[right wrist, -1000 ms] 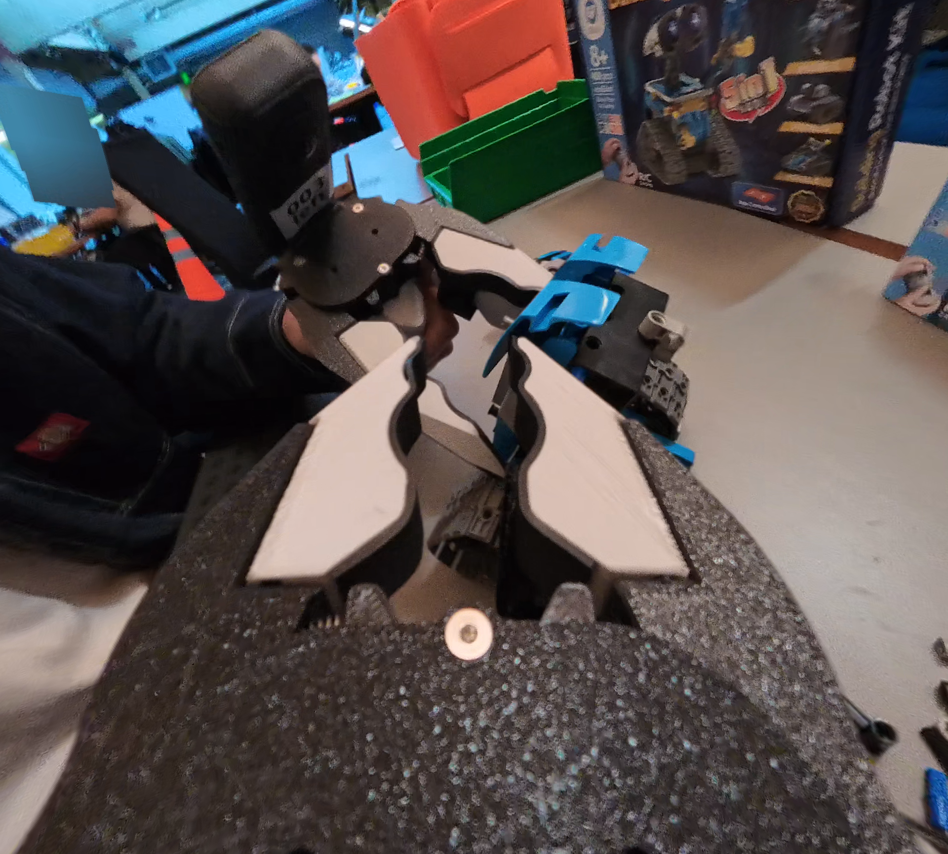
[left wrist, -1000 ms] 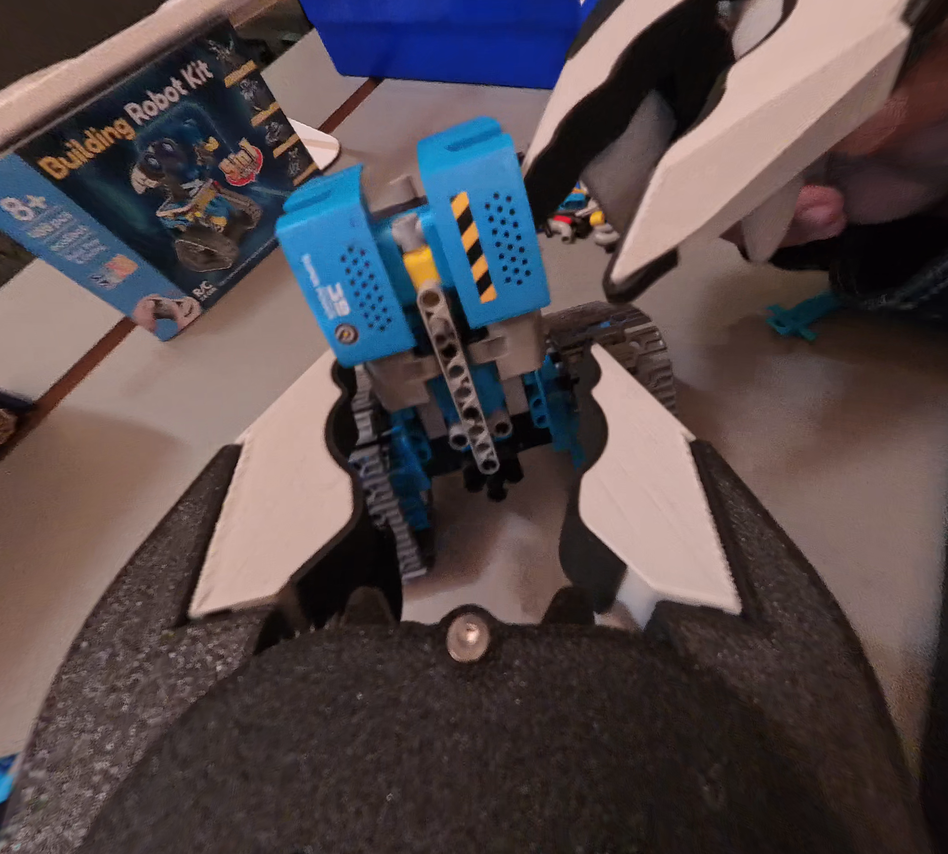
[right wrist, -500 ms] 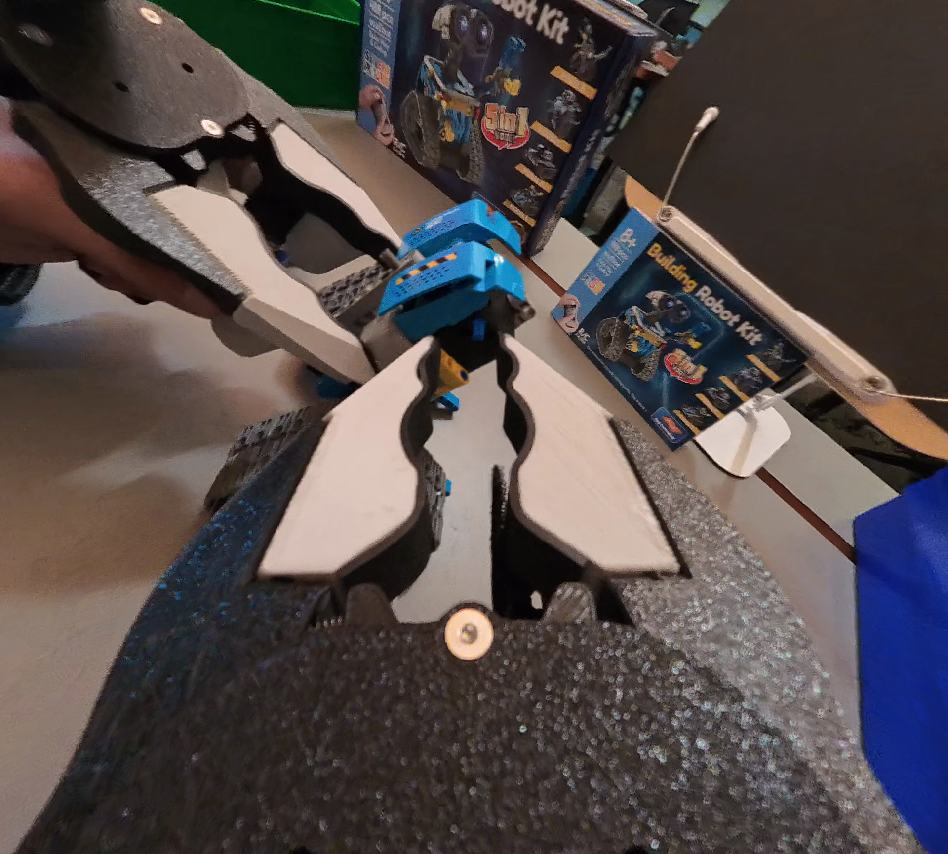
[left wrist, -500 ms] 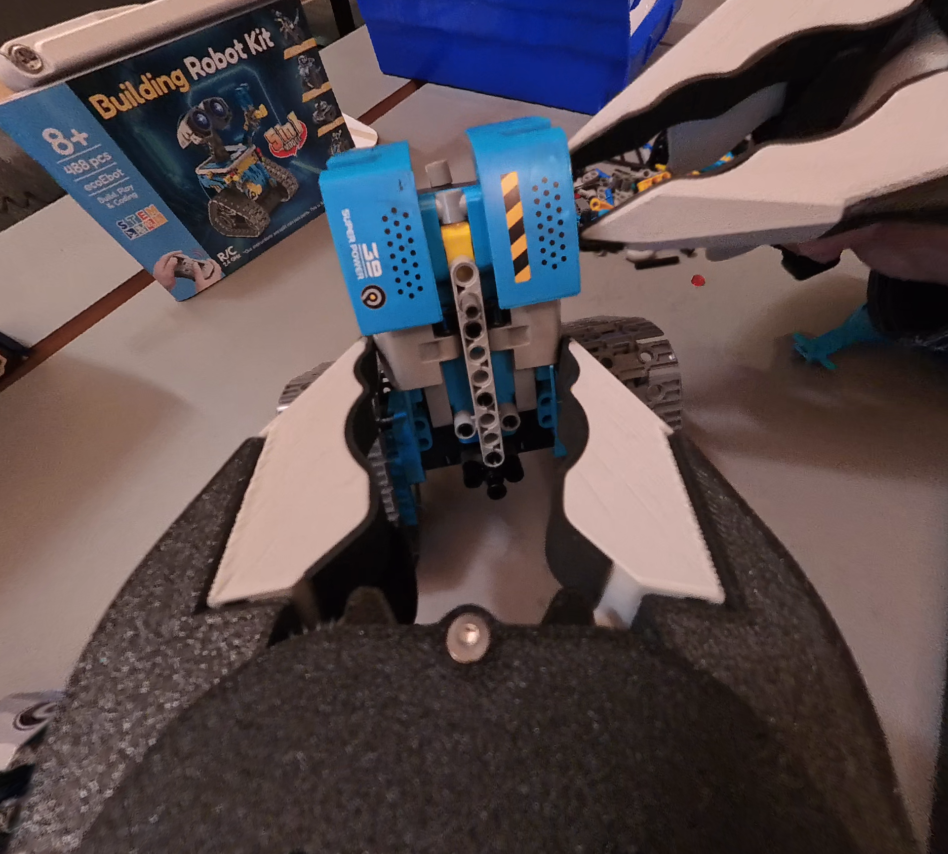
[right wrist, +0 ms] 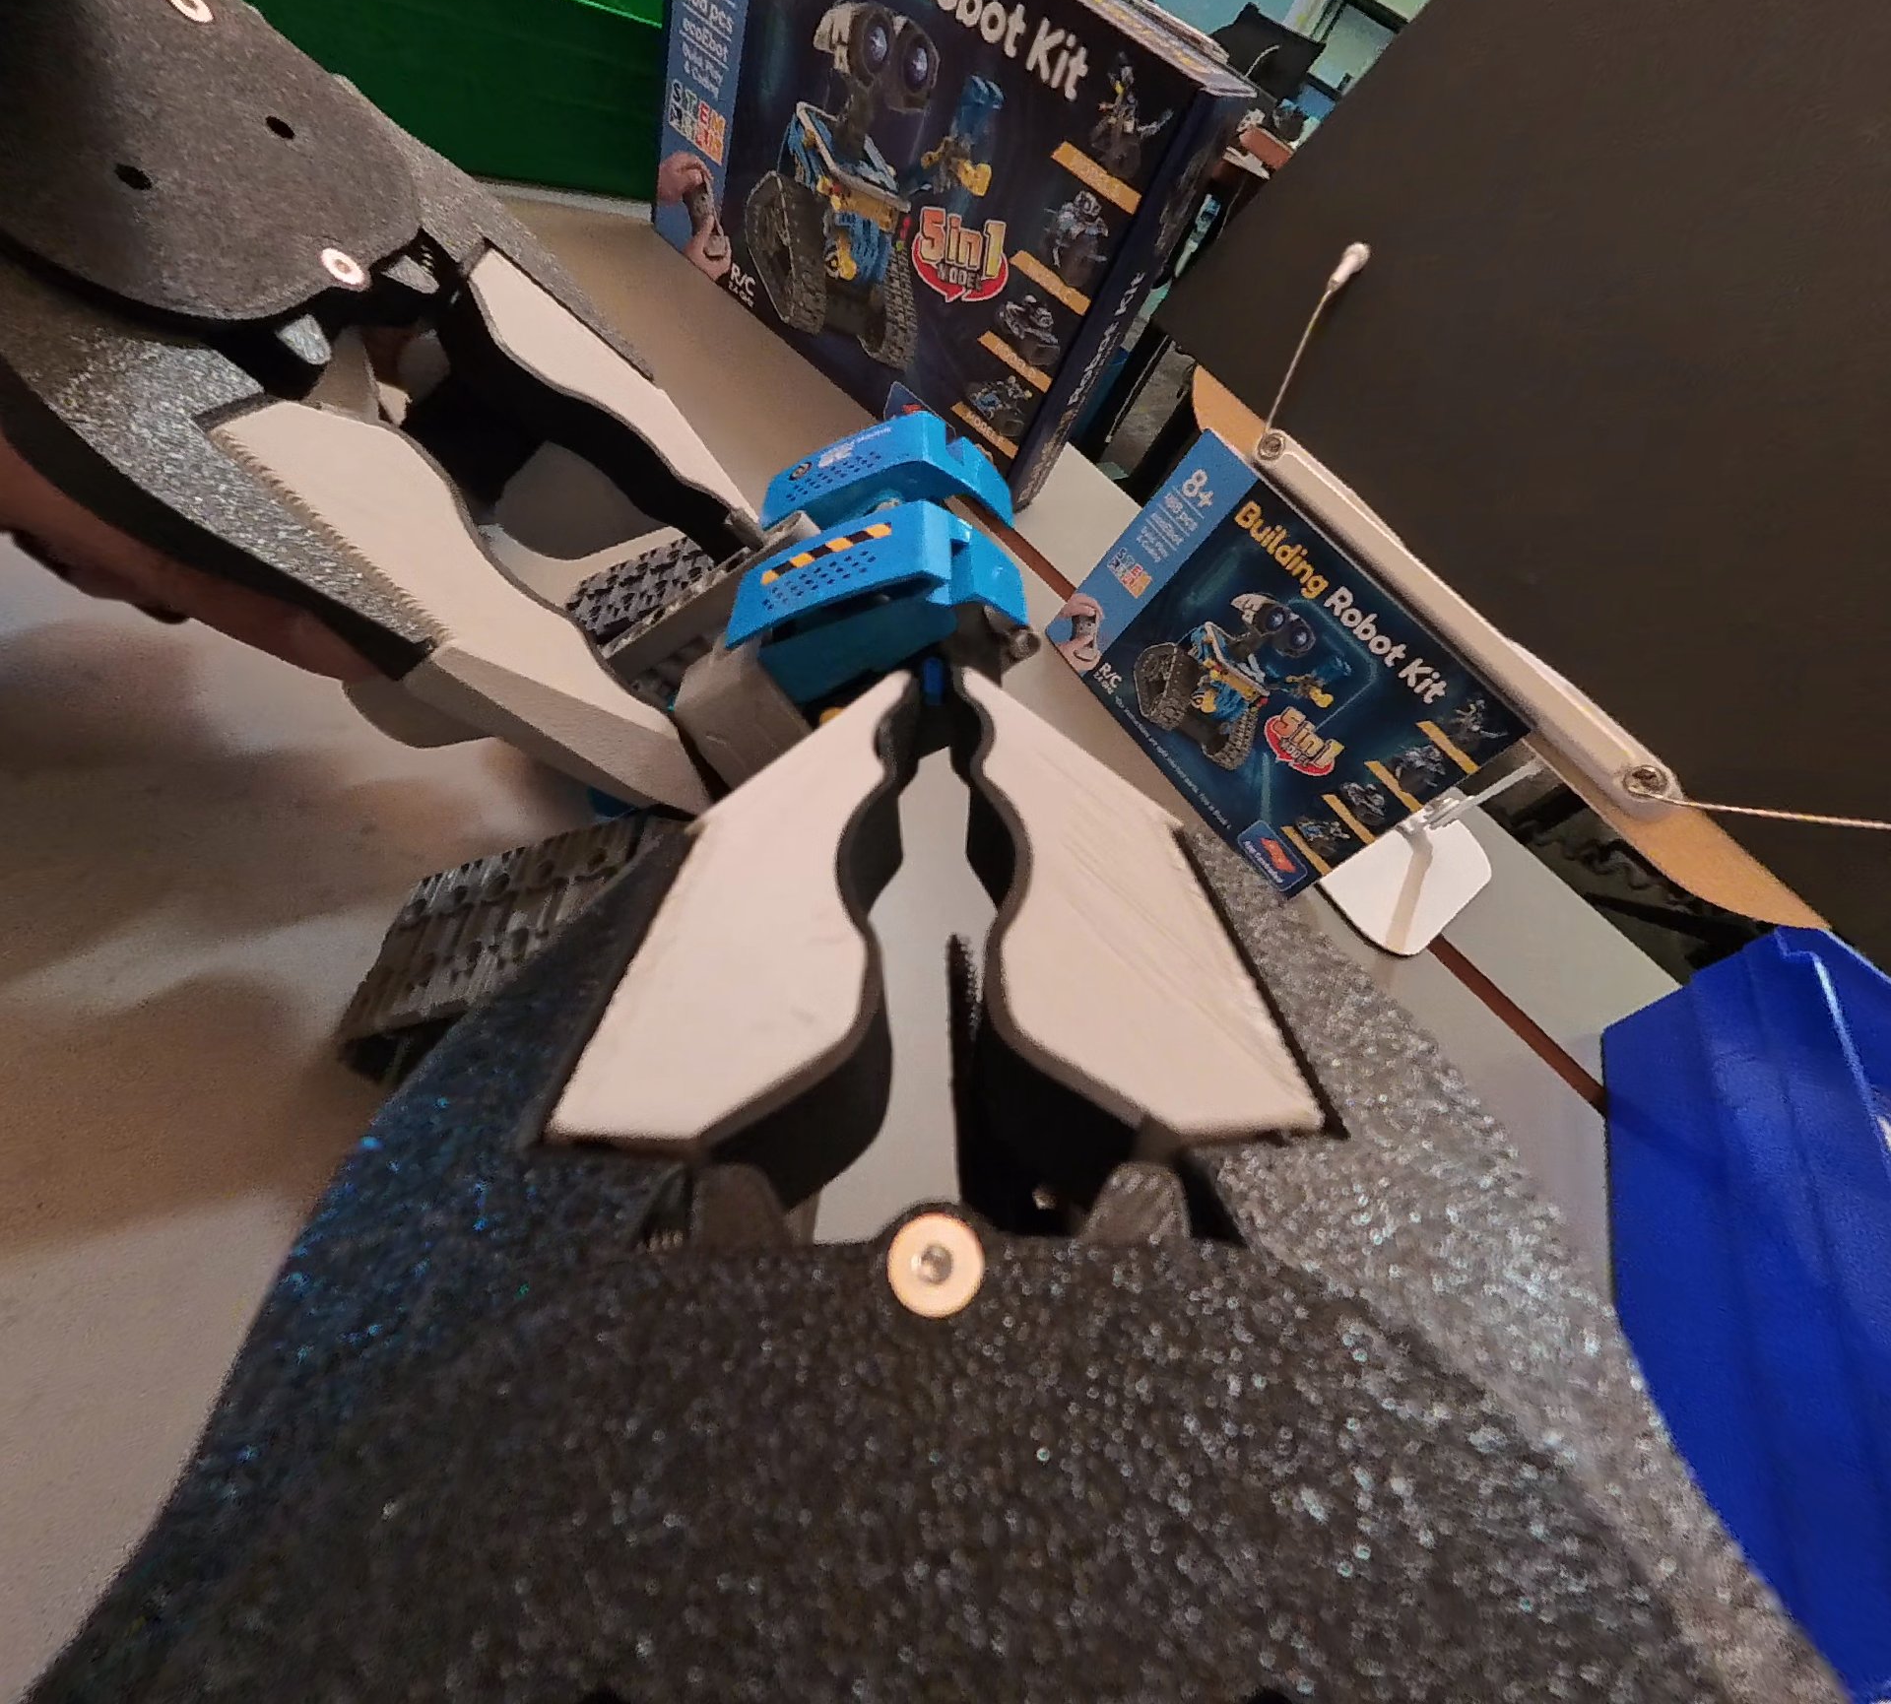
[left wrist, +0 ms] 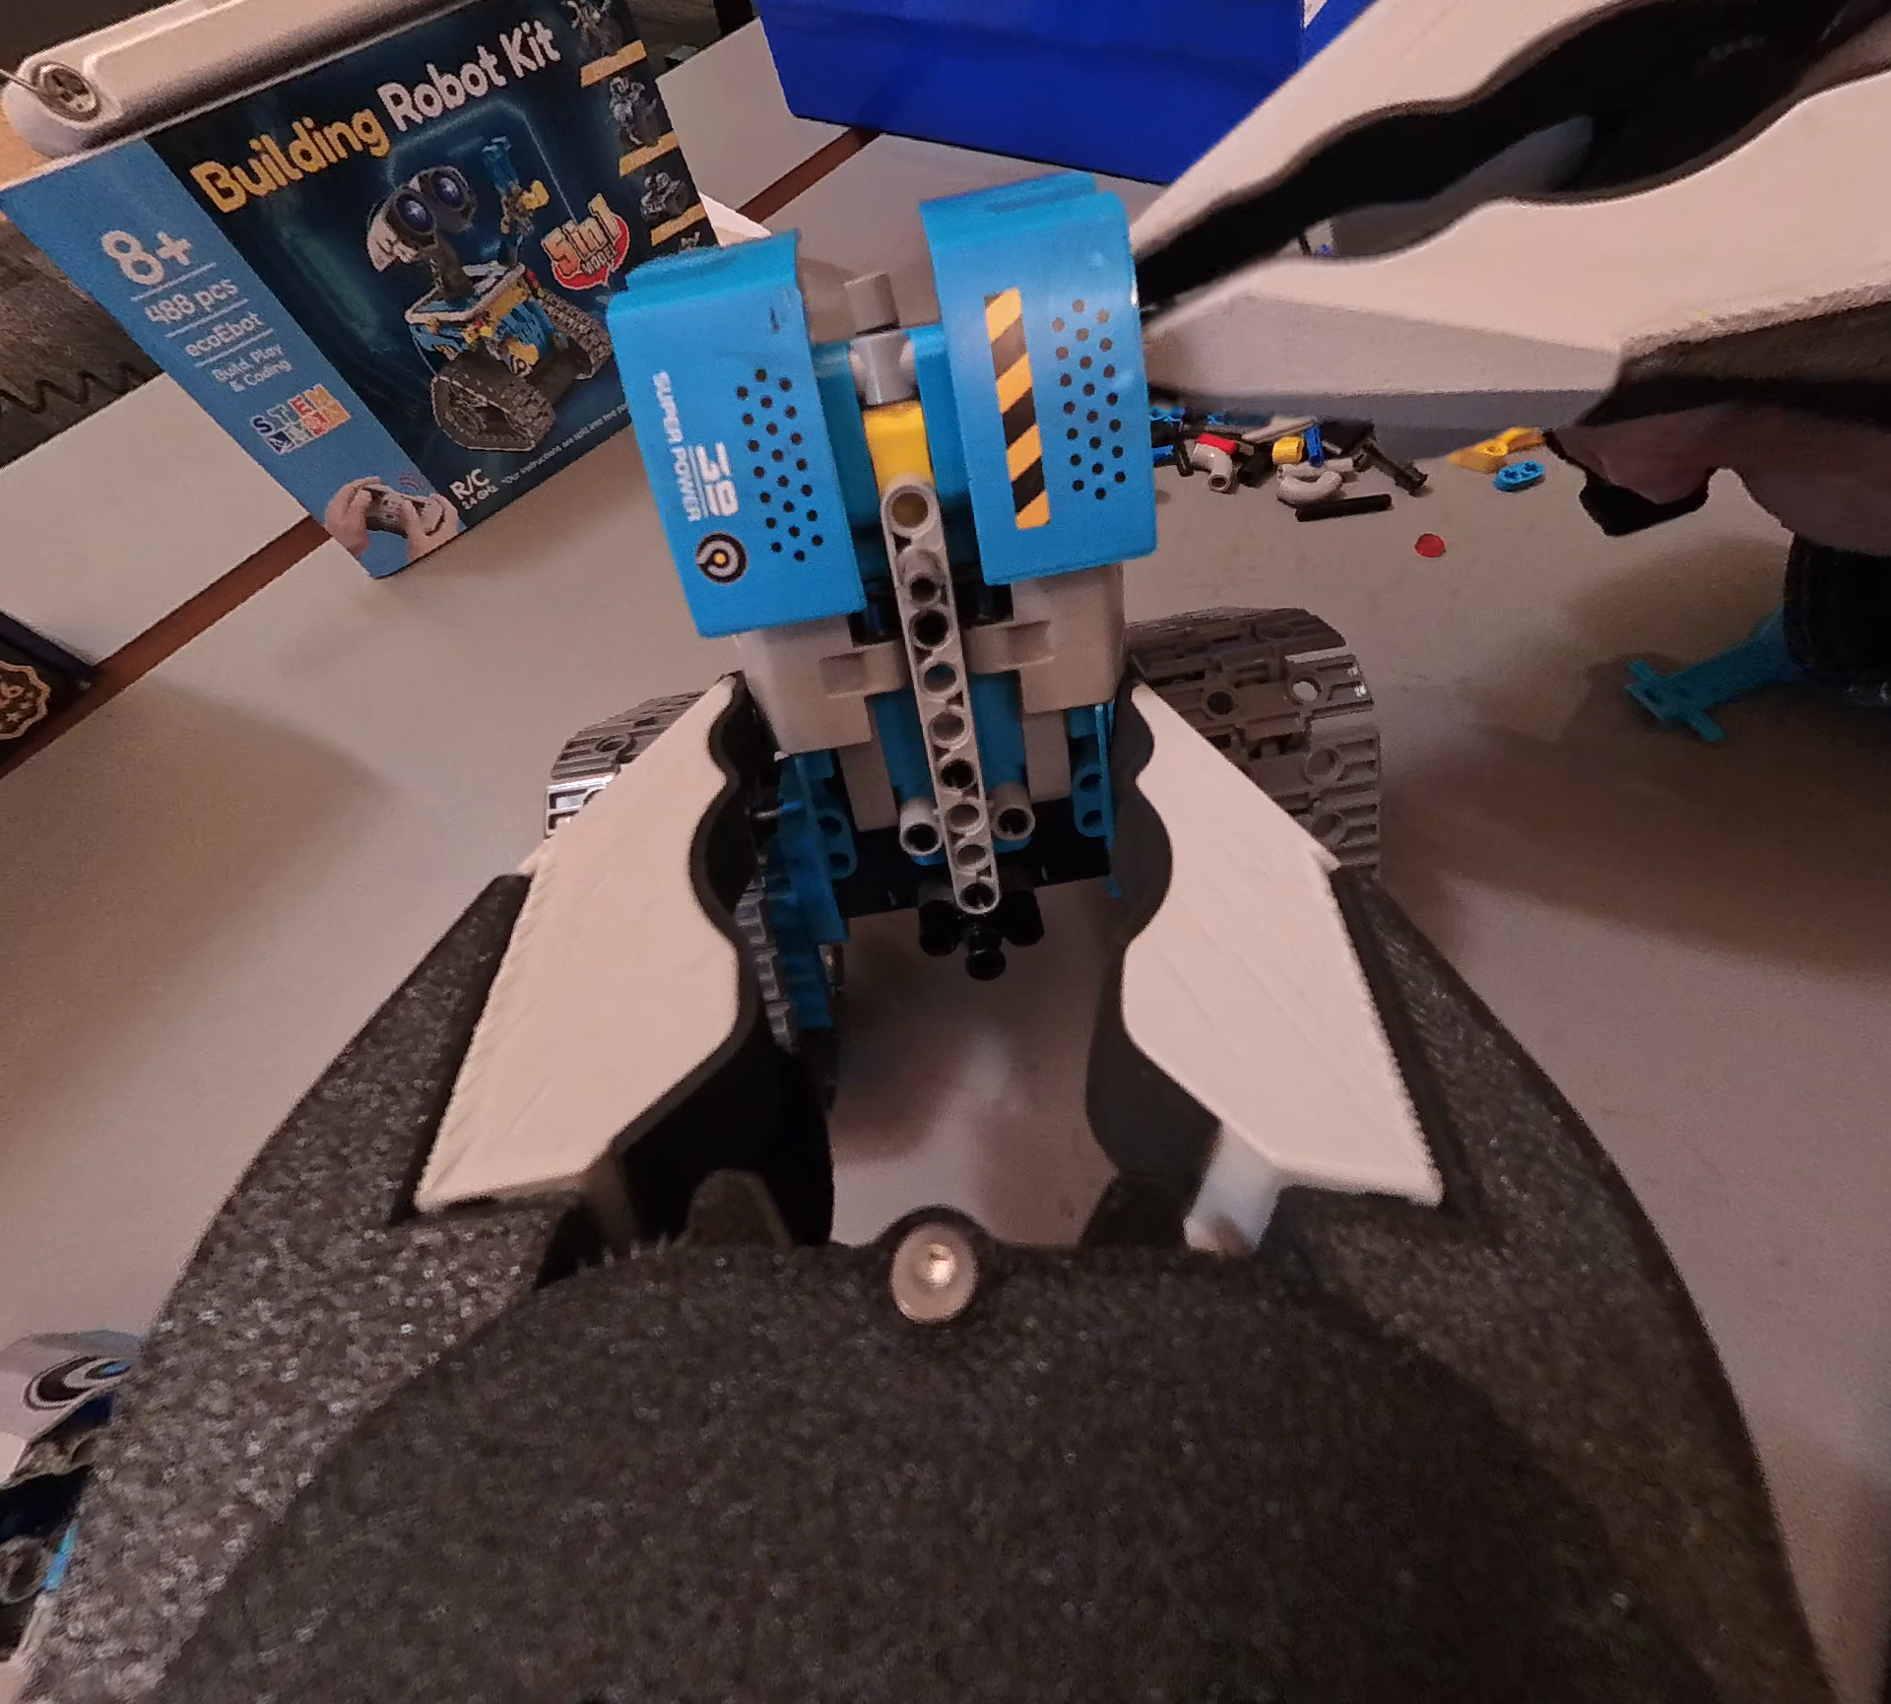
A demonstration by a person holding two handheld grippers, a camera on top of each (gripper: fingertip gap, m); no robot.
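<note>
My left claw (left wrist: 926, 734) reaches level, half open, gripping toy robot (left wrist: 900, 529) body; right claw (right wrist: 931, 693) w/ tips nearly closed at its blue head.

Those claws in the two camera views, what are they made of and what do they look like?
Each claw, left and right, has a rough, speckled black body with a silver screw at its centre. Two flat, pale grey fingers taper to points, ridged on top and edged inside with wavy black padding. Seen from the side, one finger's edge is saw-toothed.
</note>
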